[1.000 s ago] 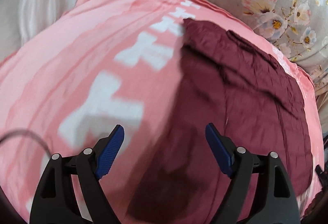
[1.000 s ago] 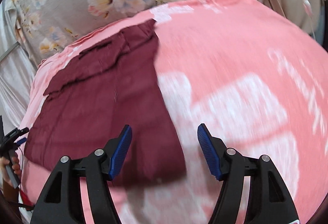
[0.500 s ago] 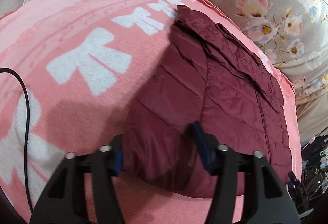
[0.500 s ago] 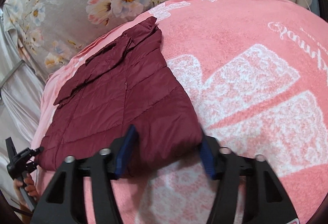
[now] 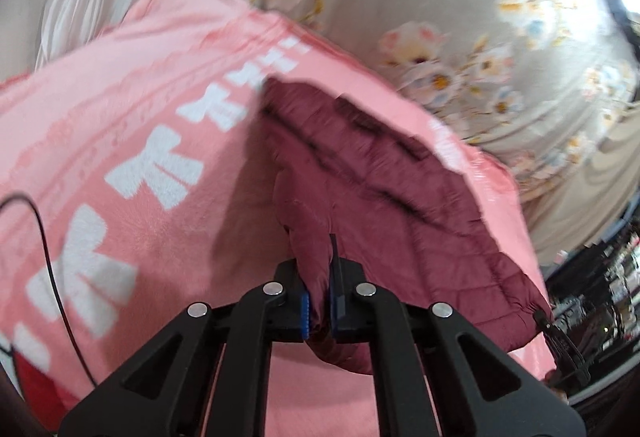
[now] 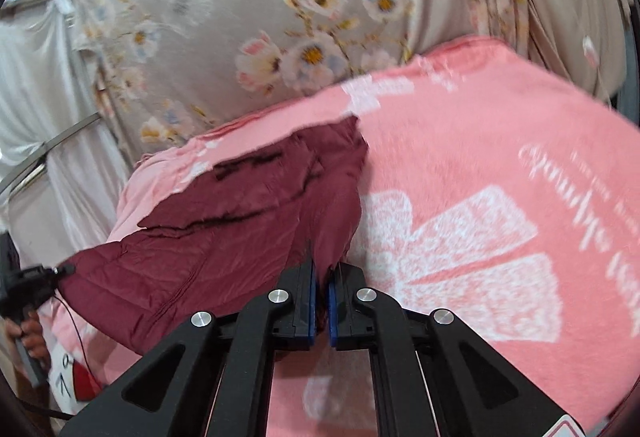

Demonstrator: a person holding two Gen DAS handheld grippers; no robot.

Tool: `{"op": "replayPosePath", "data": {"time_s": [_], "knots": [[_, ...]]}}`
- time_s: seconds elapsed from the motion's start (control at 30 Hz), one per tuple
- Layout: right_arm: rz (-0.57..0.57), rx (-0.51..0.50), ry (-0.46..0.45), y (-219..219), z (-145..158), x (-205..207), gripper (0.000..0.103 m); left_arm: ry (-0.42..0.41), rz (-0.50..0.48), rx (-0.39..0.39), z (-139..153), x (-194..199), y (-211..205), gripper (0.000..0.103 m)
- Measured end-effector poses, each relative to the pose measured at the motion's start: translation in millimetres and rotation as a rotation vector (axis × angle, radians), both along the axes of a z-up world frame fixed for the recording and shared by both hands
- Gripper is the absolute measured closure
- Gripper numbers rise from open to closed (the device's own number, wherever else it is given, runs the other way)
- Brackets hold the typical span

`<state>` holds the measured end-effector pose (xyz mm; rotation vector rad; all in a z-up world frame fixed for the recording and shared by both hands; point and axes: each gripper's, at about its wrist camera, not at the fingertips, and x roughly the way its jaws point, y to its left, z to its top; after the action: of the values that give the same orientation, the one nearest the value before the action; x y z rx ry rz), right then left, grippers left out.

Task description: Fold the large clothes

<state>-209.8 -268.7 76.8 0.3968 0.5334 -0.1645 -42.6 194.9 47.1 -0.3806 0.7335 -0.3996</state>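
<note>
Lifted since earlier, quilted maroon jacket (image 5: 384, 197) hangs creased.

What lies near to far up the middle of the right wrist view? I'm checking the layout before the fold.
right gripper → maroon jacket → pink blanket → floral sheet

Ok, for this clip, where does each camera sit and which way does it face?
Left wrist: on the left gripper, looking forward and down over the maroon jacket on the pink blanket; its own jaws show, clamped on the hem.
Right wrist: on the right gripper, same direction; own jaws plus the person's other hand.
Shared: jacket, blanket, floral sheet.
</note>
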Motion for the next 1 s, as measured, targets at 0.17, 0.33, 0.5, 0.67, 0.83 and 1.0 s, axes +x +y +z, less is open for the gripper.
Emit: {"op": "replayPosePath", "data": {"time_s": [0.17,0.33,0.5,0.67,0.83,1.0], "knots": [[0.026,-0.051,-0.161,1.0,40.6,-101.0,0.099,-0.087,-0.009,-0.082,35.5,-70.6,30.0,0.098],[0.029,-0.068,-0.298,14.9,80.8,-157.8,0.099,-0.189,0.025,-0.149,73.9,-133.4,58.6,0.098],[0.014,-0.067,-0.378,14.9,102.2,-125.6,0.099,-0.313,0.054,-0.142,108.9,-126.7,49.8,0.097],[-0.058,0.007,-0.341,-16.2,85.7,-36.9,0.099,-0.317,0.111,-0.019,111.4,-58.5,13.5,0.097],[-0.116,0.057,-0.217,-37.0,49.1,50.6,0.099,-0.225,0.177,0.092,89.5,23.2,-28.8,0.097],[-0.154,0.04,-0.12,-39.2,20.8,110.4,0.099,-0.121,0.232,0.218,46.6,94.7,-57.1,0.097]]}}
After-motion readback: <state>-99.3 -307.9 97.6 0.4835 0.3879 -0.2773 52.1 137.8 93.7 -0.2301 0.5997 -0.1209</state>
